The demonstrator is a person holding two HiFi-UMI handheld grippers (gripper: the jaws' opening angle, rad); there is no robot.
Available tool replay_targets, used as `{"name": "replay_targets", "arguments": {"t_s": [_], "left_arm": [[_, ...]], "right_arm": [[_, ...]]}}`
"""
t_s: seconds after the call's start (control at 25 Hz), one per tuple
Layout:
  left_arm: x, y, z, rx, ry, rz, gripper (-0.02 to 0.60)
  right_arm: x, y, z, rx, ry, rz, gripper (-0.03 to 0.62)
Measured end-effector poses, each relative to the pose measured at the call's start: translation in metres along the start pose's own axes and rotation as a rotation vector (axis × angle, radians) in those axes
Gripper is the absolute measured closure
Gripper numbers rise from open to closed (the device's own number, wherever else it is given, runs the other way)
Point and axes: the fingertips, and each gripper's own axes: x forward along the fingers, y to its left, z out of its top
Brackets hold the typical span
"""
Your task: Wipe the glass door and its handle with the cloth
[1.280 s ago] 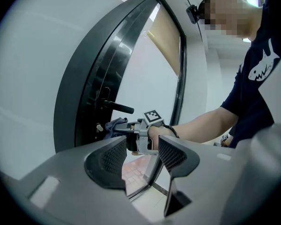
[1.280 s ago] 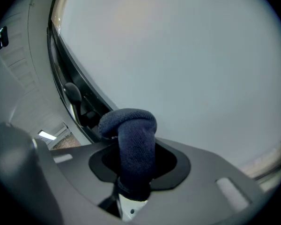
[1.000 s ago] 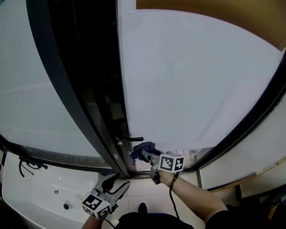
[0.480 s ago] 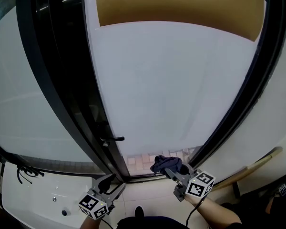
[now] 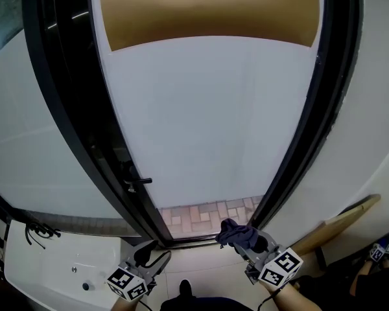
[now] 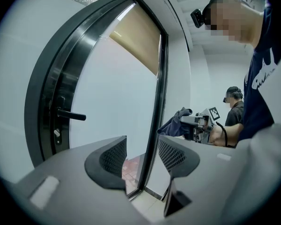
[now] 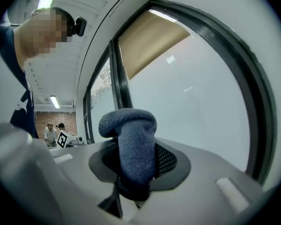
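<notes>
Nearest the person, the left gripper (image 5: 153, 252) hangs in front of the foot of the tall frosted glass door (image 5: 207, 122), below that door's hinge-free edge. Its 2 black jaws stand apart at a moderate gap with nothing between them, as the left gripper view (image 6: 140, 154) shows. The right gripper (image 5: 249, 243) sits before the door's lower right corner, near the dark right-hand frame. Its 2 jaws are clamped on the crumpled dark blue cloth (image 5: 235, 233), which bulges up out of the jaws in a rounded fold in the right gripper view (image 7: 131, 142). The cloth is just short of the door's bottom edge in the head view; whether it touches the glass cannot be told.

Farther on, a clear strip along the foot of the door shows reddish brick paving (image 5: 207, 211) beyond it. The slim black lever handle (image 5: 137, 181) juts from the door's left edge, well apart from both grippers. Beside it rises the thick black door frame (image 5: 71, 109). At the door's top hangs a flat tan roller blind (image 5: 207, 8).
</notes>
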Motion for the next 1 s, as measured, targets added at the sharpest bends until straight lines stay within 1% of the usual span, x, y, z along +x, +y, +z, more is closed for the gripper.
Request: {"name": "replay_targets", "arguments": {"t_s": [0.08,0.16,0.28,0.4,0.52,0.68,0.88,1.0], "left_arm": [[-0.004,-0.015,-0.007,-0.005,0.001,0.013,0.372],[-0.010,-0.030,-0.014,-0.013,0.005,0.030,0.373],[-0.021,-0.049,-0.027,-0.030,0.003,0.047,0.372],[-0.032,-0.062,-0.030,-0.034,0.015,0.064,0.373],[-0.041,-0.066,-0.027,-0.033,0.016,0.074,0.373],[-0.049,-0.069,-0.022,-0.021,-0.002,0.056,0.373],[-0.063,-0.060,-0.012,-0.005,-0.004,0.036,0.372],[-0.075,-0.050,-0.016,-0.002,-0.016,0.021,0.373]], "right_arm": [[-0.013,0.008,-0.002,-0.062,0.009,0.002,0.468],[-0.025,0.017,-0.005,-0.103,0.017,0.013,0.468],[-0.041,0.027,-0.010,-0.104,0.021,0.031,0.468],[-0.052,0.035,-0.013,-0.111,0.026,0.038,0.468],[-0.059,0.043,-0.016,-0.120,0.029,0.033,0.468],[-0.067,0.053,-0.018,-0.119,0.026,0.018,0.468],[-0.062,0.067,-0.013,-0.132,0.008,-0.019,0.468],[-0.056,0.080,-0.013,-0.132,-0.003,-0.033,0.468]]}}
